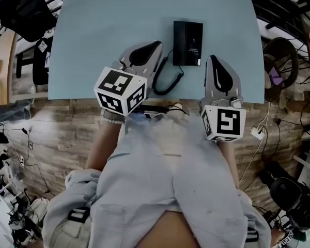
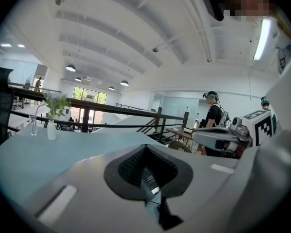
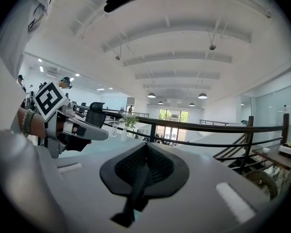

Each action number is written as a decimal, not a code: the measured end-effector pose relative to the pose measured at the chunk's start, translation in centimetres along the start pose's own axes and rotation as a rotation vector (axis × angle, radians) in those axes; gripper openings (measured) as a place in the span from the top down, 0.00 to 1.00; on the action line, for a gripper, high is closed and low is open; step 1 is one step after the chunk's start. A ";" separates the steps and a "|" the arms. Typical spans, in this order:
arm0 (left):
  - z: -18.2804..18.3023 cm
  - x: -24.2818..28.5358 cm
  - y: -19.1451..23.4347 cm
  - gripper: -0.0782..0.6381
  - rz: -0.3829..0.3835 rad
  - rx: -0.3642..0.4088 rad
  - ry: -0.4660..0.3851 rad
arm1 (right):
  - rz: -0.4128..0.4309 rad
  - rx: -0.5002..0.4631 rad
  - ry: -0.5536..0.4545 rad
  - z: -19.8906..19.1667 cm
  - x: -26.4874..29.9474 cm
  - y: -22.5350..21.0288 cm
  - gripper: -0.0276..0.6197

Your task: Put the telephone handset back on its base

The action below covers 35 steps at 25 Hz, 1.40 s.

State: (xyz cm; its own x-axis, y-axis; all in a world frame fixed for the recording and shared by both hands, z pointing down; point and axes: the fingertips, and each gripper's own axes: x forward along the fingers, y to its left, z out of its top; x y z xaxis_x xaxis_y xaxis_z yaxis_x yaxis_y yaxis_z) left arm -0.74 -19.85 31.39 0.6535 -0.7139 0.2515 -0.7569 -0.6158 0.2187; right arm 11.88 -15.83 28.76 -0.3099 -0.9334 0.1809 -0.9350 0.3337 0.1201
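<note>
left tool (image 1: 156,46) and right tool (image 1: 213,61), both clenched shut, flank the black telephone (image 1: 187,43) at the surface's (image 1: 103,30) near edge. its cord (image 1: 168,84) loops toward that edge. bare surface stretches left and far.

I count one table (image 1: 119,30) across the top of the frame, and on it one phone (image 1: 187,43) with one coiled cord (image 1: 168,81), upper centre. I hold two grippers, left gripper (image 1: 156,46) and right gripper (image 1: 213,60), with two marker cubes, left cube (image 1: 120,90) and right cube (image 1: 223,123). At middle left of my left gripper view stand one vase (image 2: 51,127) and one glass (image 2: 33,125).
</note>
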 end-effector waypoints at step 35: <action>-1.2 0.1 0.4 0.89 -0.011 0.016 0.027 | 0.018 -0.011 0.030 -0.9 0.7 0.8 0.95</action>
State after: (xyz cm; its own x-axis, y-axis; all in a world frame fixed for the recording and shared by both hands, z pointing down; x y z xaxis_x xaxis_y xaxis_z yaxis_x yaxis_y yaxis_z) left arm -0.96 -19.76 32.62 0.6612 -0.6980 0.2750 -0.7497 -0.6288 0.2063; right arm 11.02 -16.12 29.86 -0.3209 -0.9230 0.2126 -0.9273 0.3518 0.1276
